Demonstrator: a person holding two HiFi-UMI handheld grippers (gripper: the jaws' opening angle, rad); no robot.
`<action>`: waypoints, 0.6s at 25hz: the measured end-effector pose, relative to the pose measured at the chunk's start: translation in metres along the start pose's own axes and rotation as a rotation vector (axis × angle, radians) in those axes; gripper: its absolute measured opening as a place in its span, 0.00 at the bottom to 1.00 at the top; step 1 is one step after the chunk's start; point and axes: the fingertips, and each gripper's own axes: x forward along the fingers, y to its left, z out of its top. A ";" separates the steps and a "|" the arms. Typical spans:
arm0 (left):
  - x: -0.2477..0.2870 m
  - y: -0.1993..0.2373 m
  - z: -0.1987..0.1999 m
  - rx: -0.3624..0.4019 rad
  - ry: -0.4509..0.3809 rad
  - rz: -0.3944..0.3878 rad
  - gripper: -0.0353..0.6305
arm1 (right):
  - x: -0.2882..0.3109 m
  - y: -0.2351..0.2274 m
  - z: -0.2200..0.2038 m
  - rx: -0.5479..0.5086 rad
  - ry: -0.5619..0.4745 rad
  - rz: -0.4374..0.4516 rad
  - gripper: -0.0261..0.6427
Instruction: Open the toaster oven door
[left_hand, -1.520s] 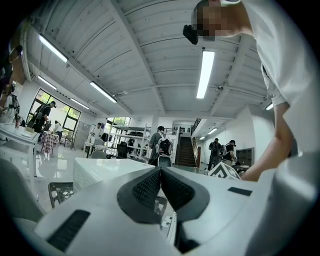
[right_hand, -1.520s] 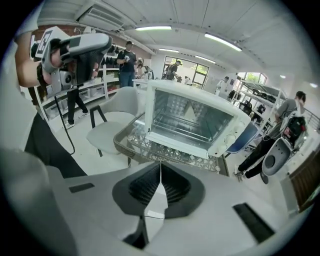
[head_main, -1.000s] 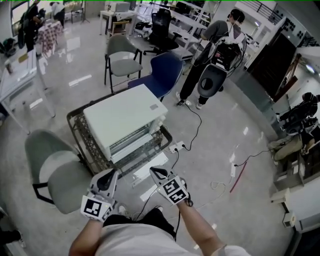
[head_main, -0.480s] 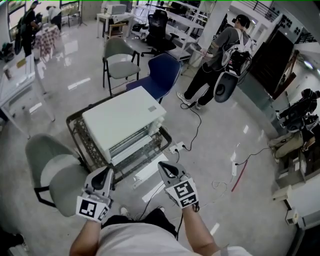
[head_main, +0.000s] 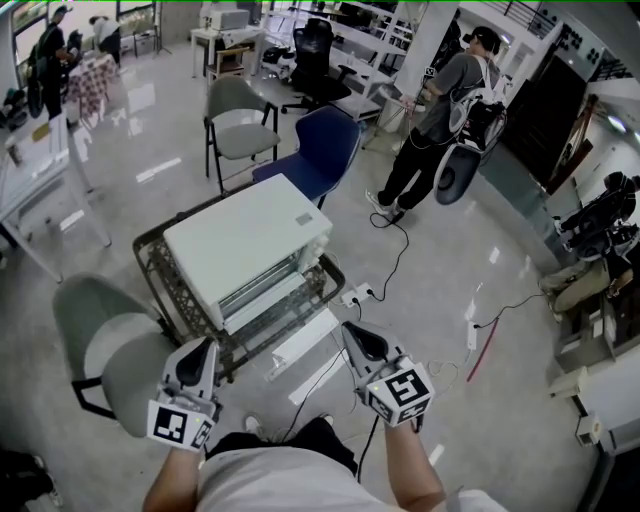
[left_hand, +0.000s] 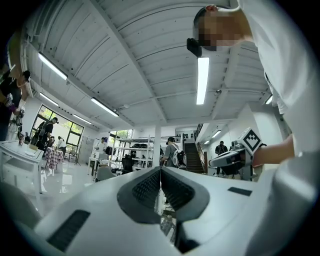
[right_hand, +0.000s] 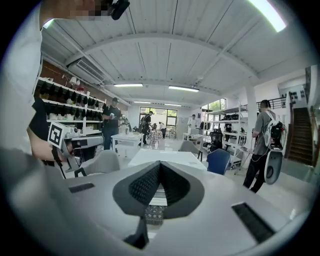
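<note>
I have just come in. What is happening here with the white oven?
A person stands over a white box-shaped toaster oven that sits on a low dark wire-mesh stand. The person holds a left tool and a right tool. Both tools are shut and empty, and neither touches the oven. A white panel lies low in front of the oven; whether it is the opened door cannot be told.
</note>
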 end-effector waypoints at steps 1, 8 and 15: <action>-0.001 0.000 0.001 0.000 -0.001 0.002 0.09 | -0.006 -0.003 0.003 0.007 -0.009 -0.007 0.07; -0.006 0.006 0.004 -0.002 -0.001 0.013 0.09 | -0.045 -0.022 0.023 0.040 -0.077 -0.077 0.07; -0.015 0.011 0.016 0.003 -0.016 0.039 0.09 | -0.068 -0.033 0.035 0.106 -0.160 -0.159 0.07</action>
